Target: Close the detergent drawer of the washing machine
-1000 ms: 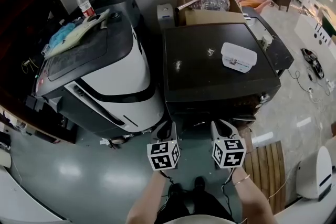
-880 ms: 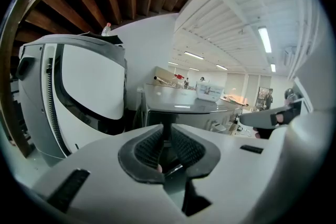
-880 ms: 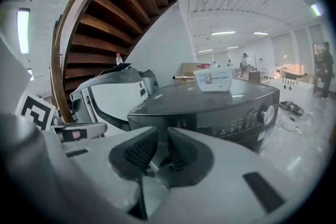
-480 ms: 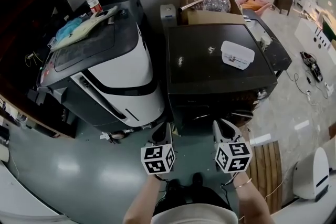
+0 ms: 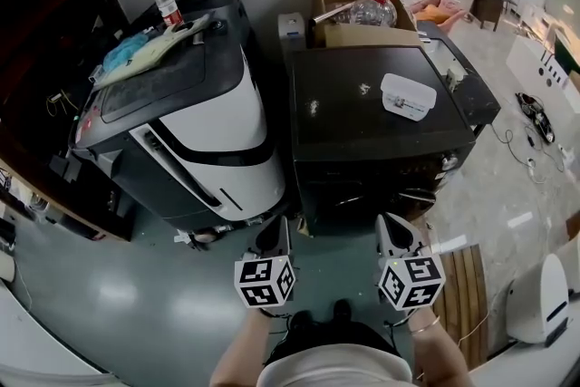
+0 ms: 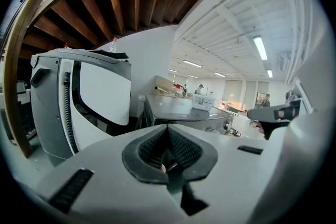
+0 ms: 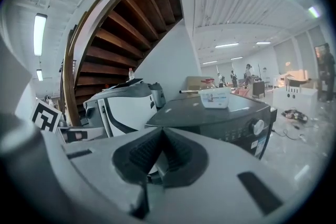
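Washing machine (image 5: 344, 149), frame centre: no drawer protrudes, so task judged done. Left gripper (image 5: 274, 233) jaws just closed, empty; right gripper (image 5: 395, 231) likewise clamped empty.

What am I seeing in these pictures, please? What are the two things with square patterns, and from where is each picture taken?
A person holds a two-jaw tool in each hand: the left gripper and the right gripper; the patterned cubes belong to them. One picture comes from a camera on the person's head, looking down. The other two come from cameras riding on the grippers. In front stands a dark washing machine with a white plastic box on top. The left jaws have just been closing; both grippers are shut now and hold nothing.
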